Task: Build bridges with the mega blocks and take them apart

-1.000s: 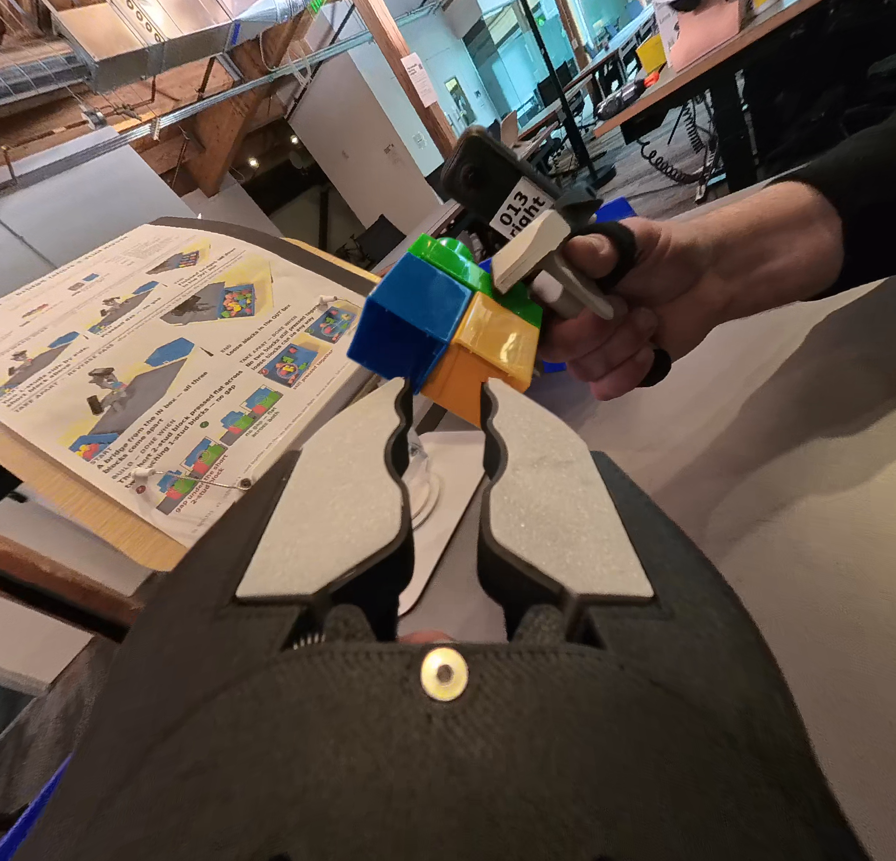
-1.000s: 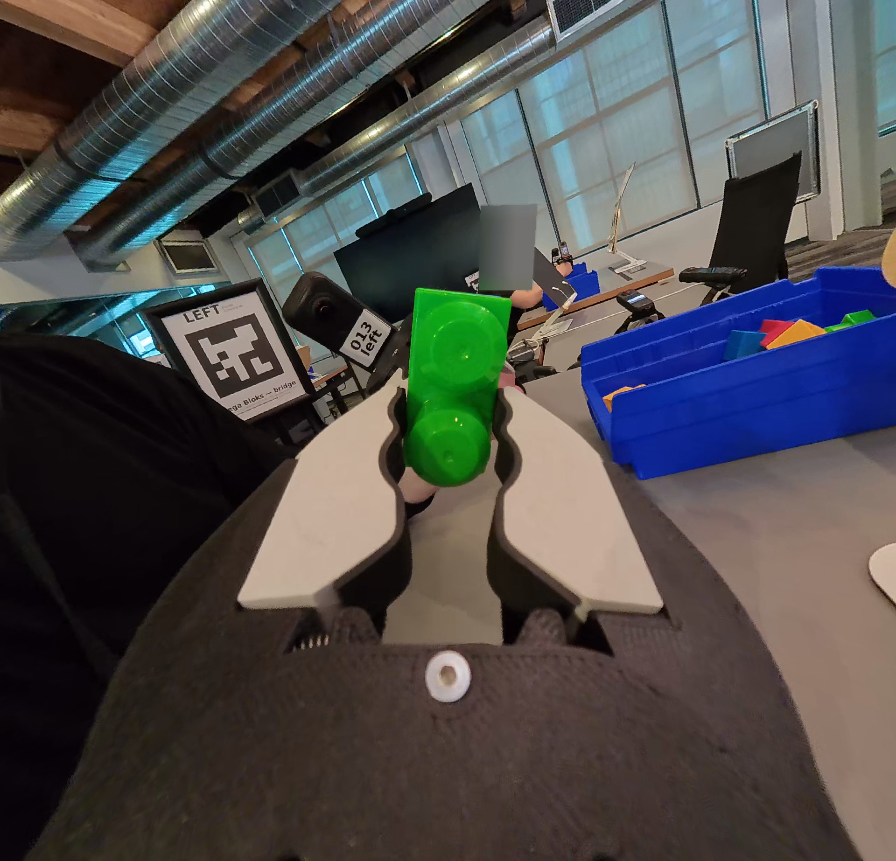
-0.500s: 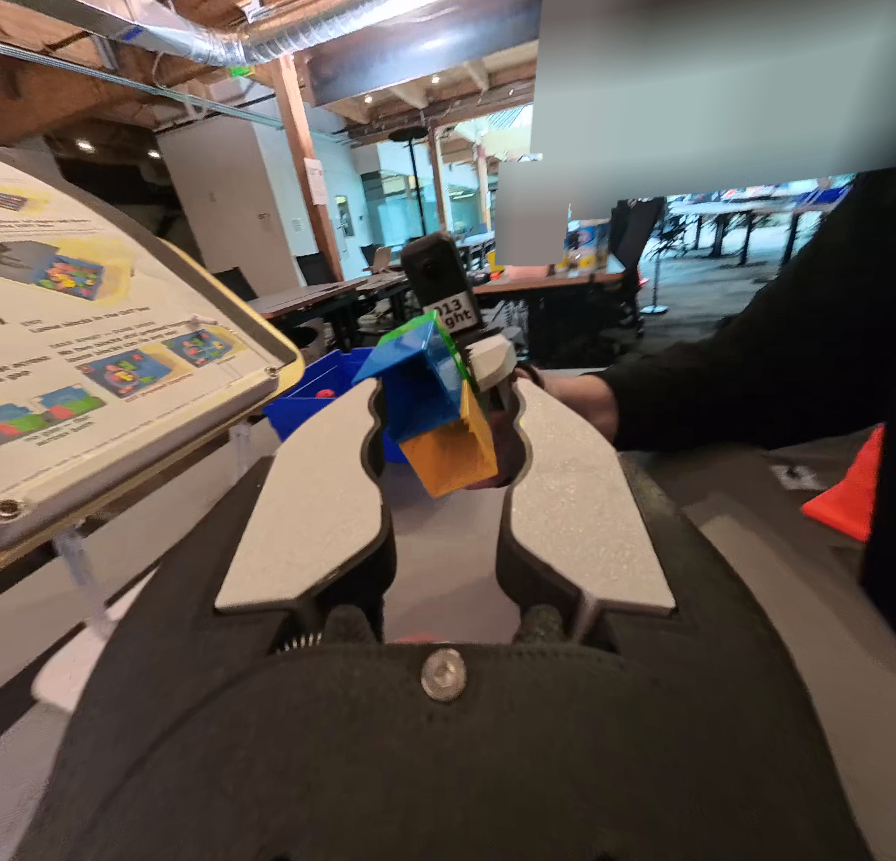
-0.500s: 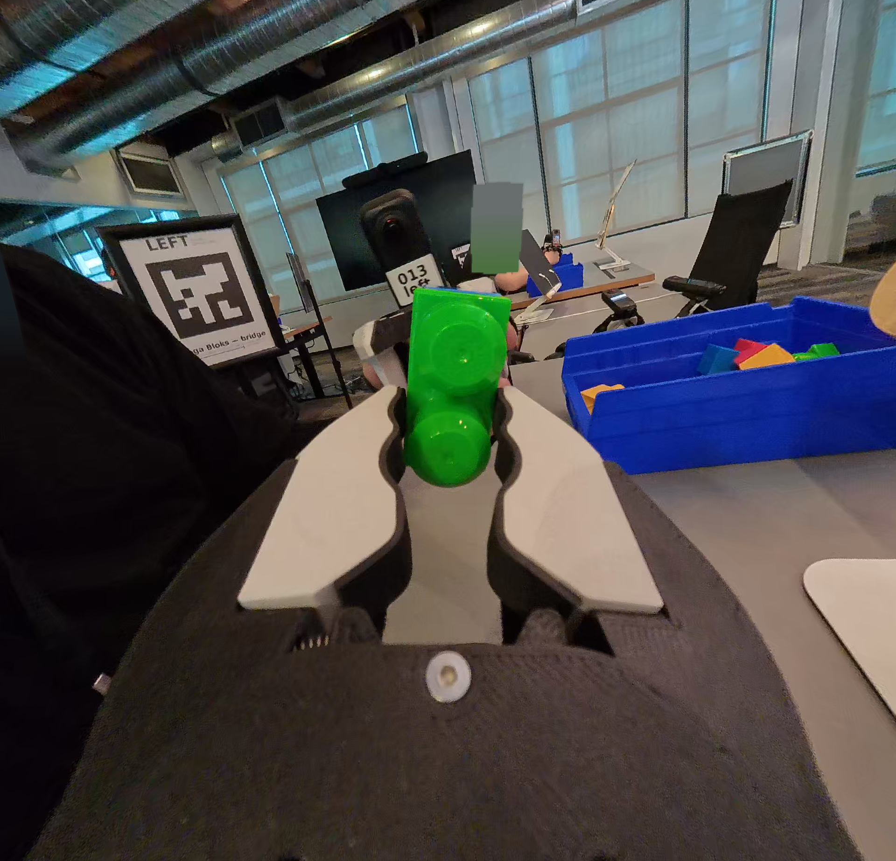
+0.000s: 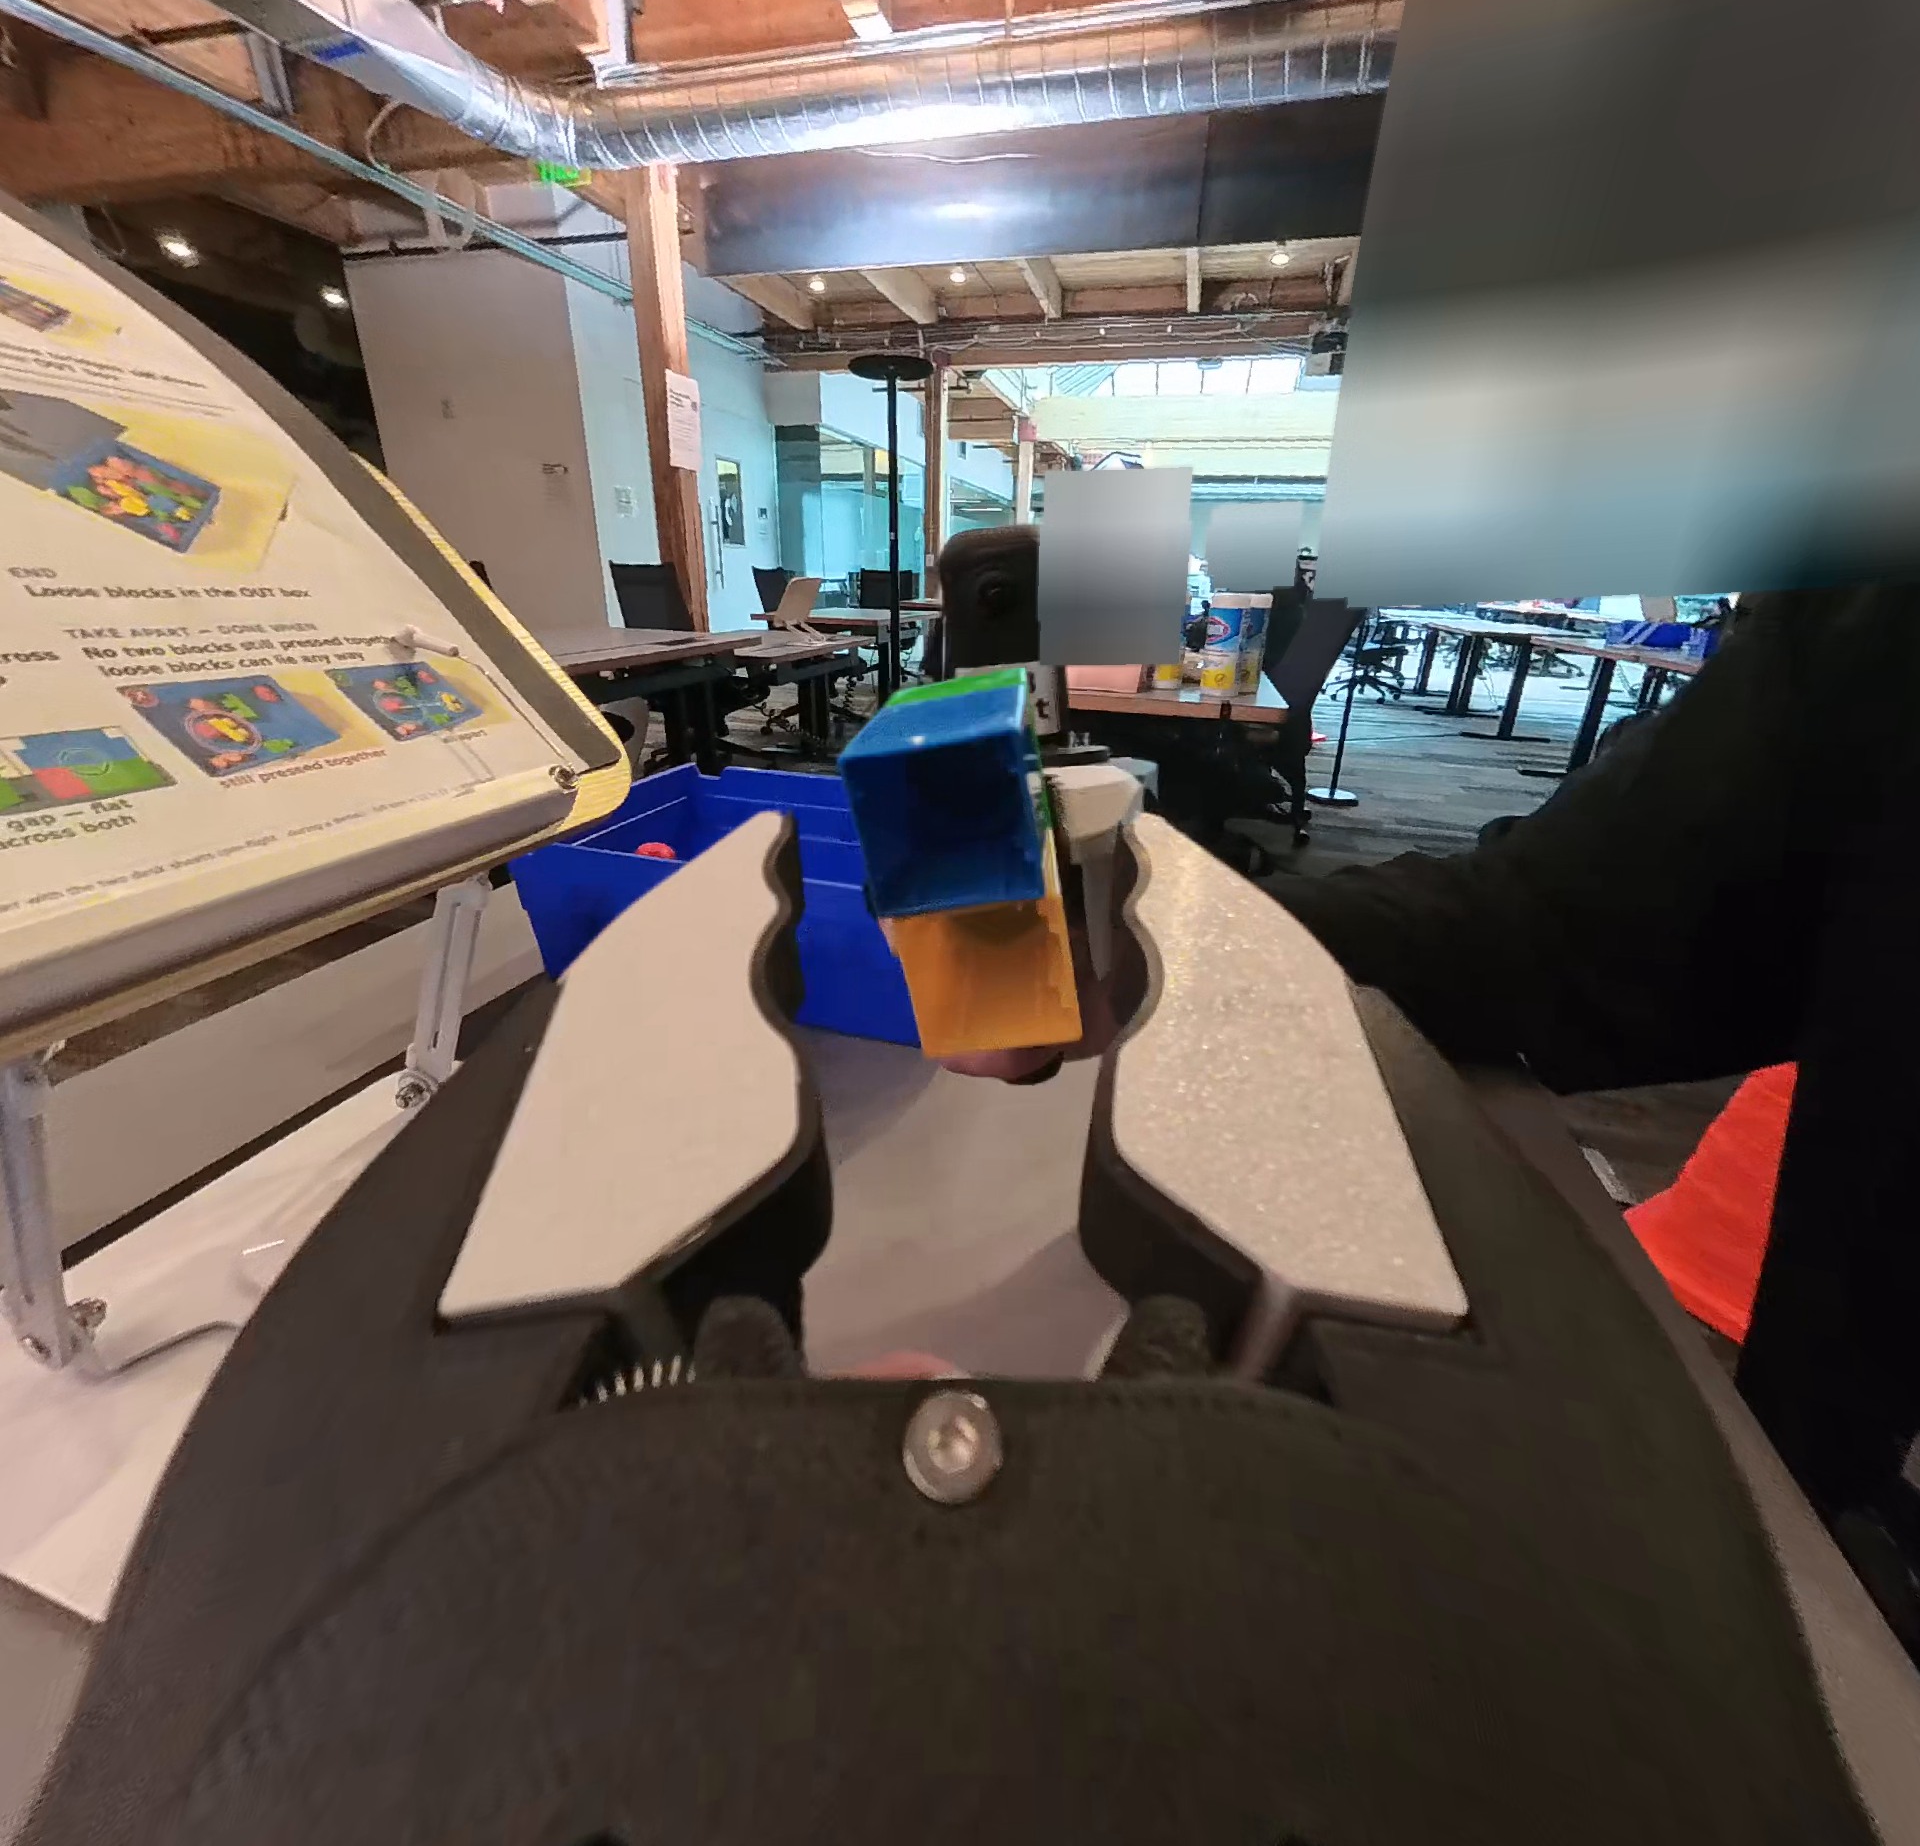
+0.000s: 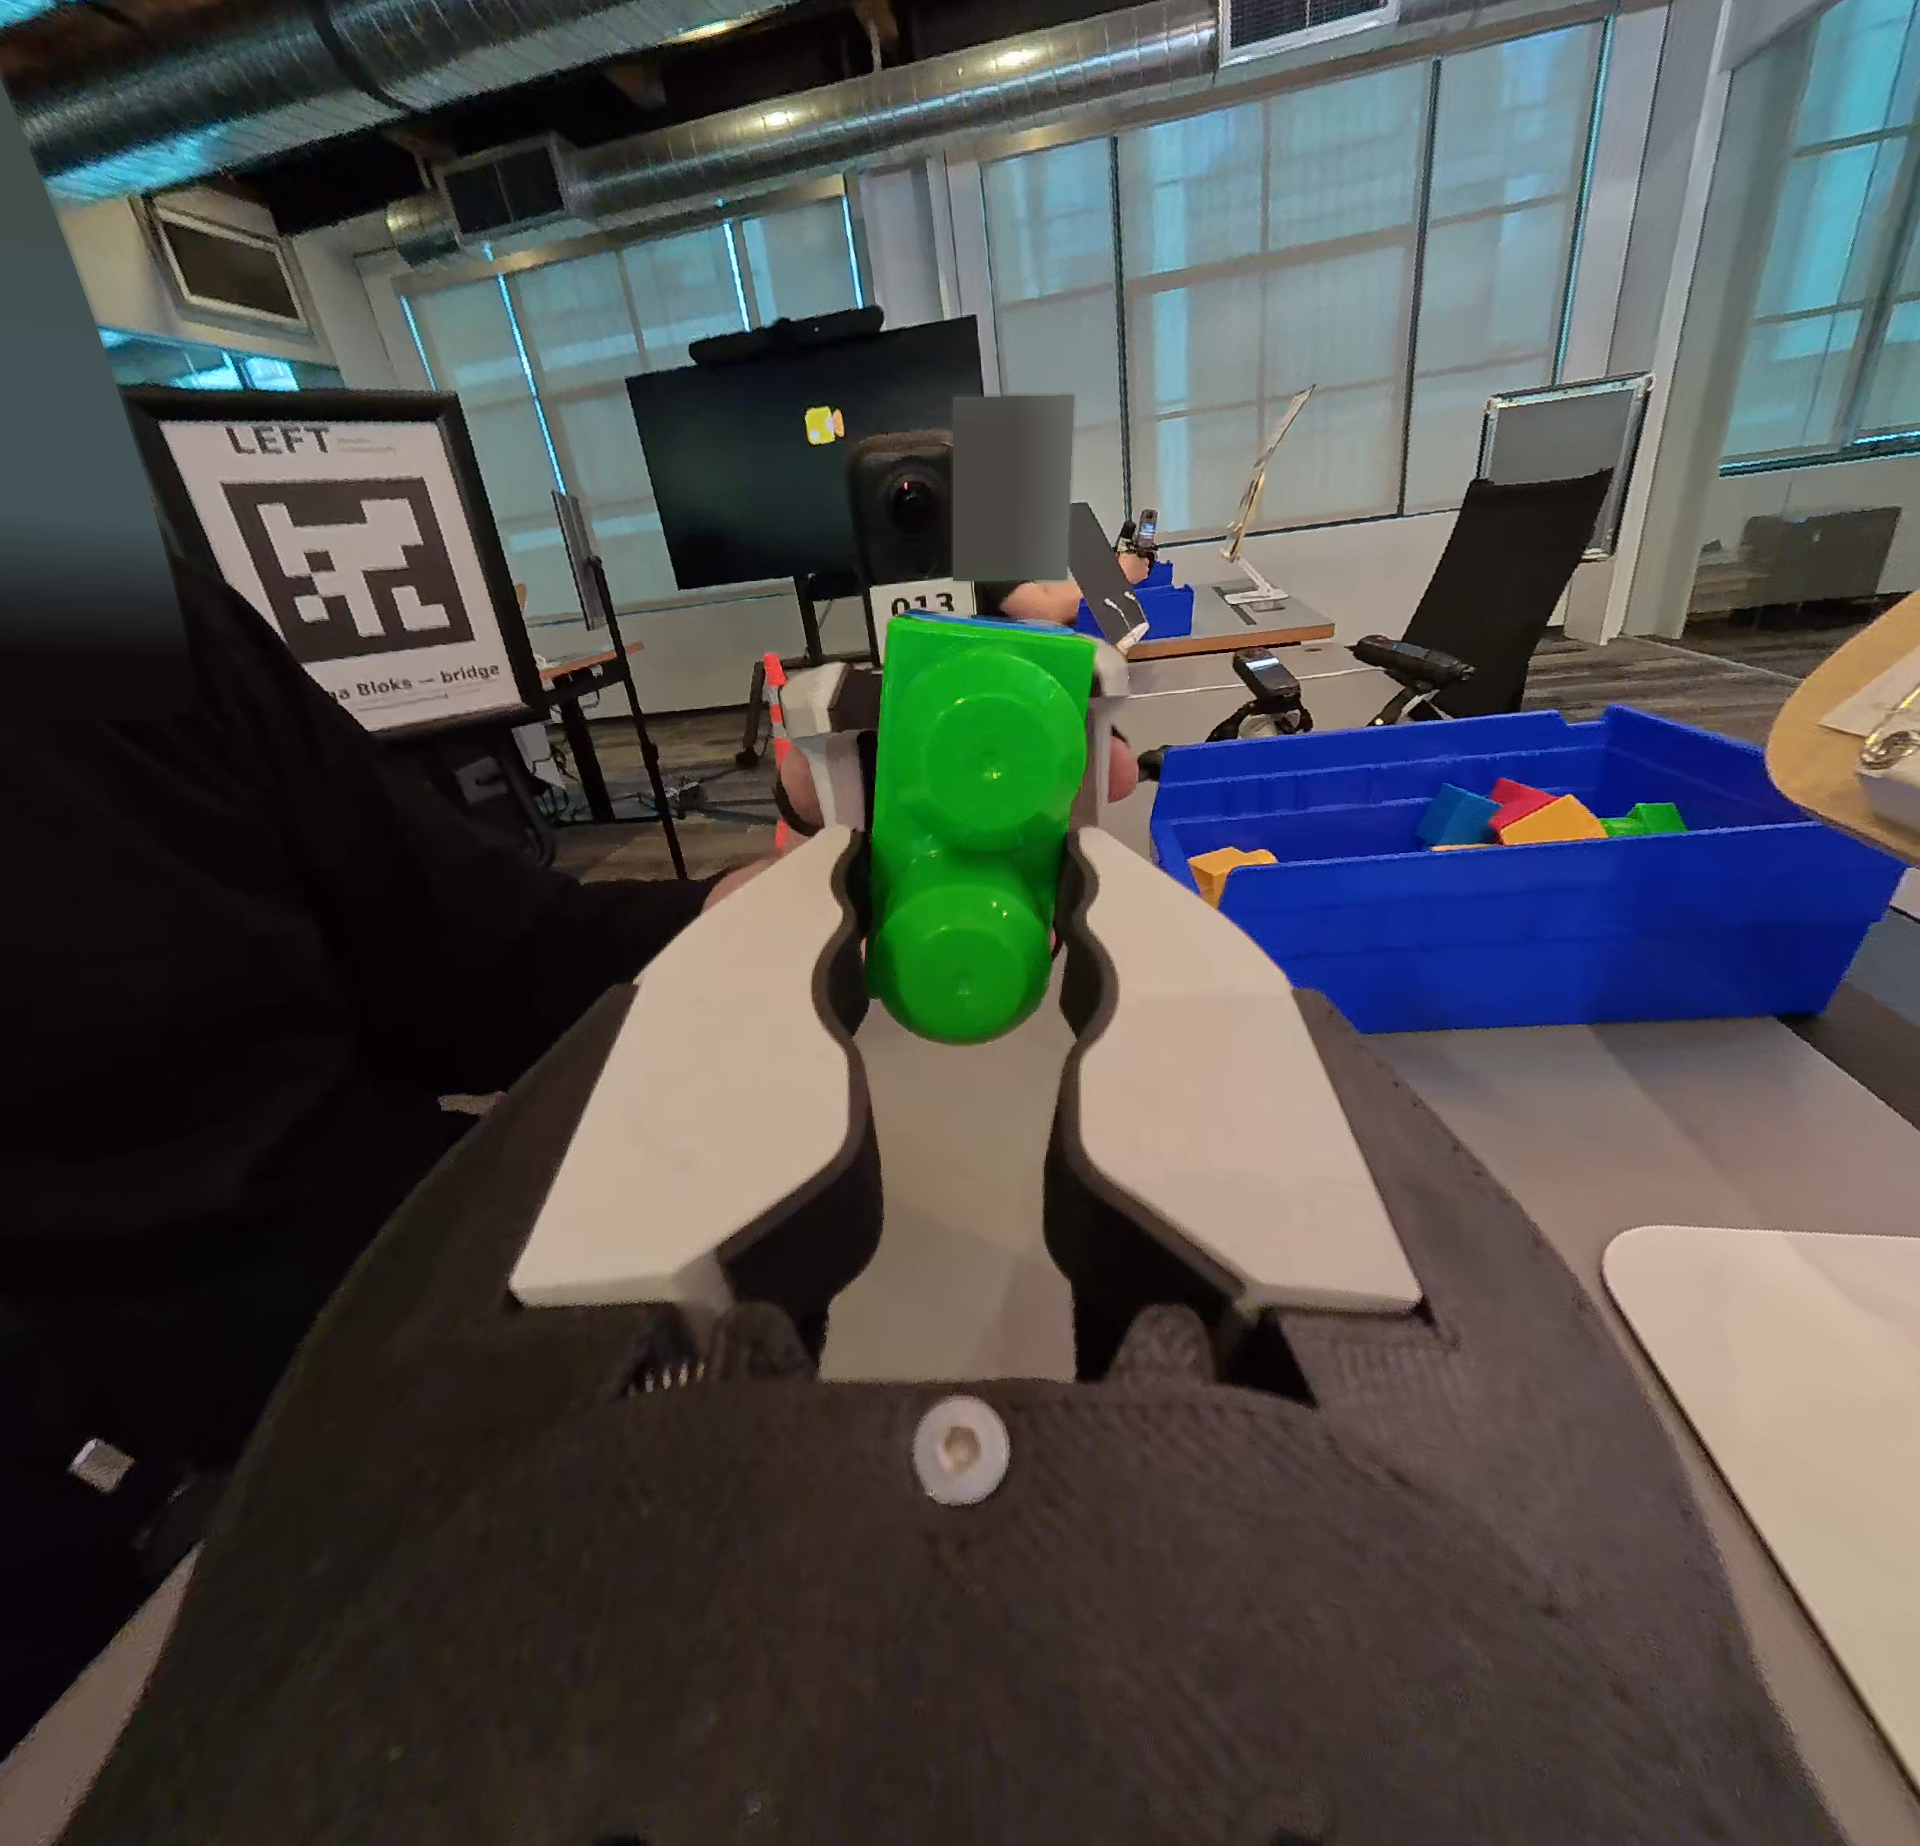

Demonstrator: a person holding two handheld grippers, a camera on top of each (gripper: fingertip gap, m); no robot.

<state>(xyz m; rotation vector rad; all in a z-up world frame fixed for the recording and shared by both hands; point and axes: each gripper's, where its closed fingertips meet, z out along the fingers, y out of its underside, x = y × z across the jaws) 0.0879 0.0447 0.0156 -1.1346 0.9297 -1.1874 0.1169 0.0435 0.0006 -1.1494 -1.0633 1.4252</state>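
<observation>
- Spreading wide since a second ago, the left gripper (image 5: 961,923) no longer pinches the orange block (image 5: 987,981); its pads stand clear of the bridge on both sides.
- Right gripper (image 6: 961,923) remains clenched on the green block (image 6: 977,809), pads pressing both flanks.
- Bridge — blue block (image 5: 940,809) and orange under green — is carried in the air, near the blue bin (image 6: 1538,923), left of it.
- Judgement: left is re-gripping wider, probably to pull a leg off; take-apart under way.
</observation>
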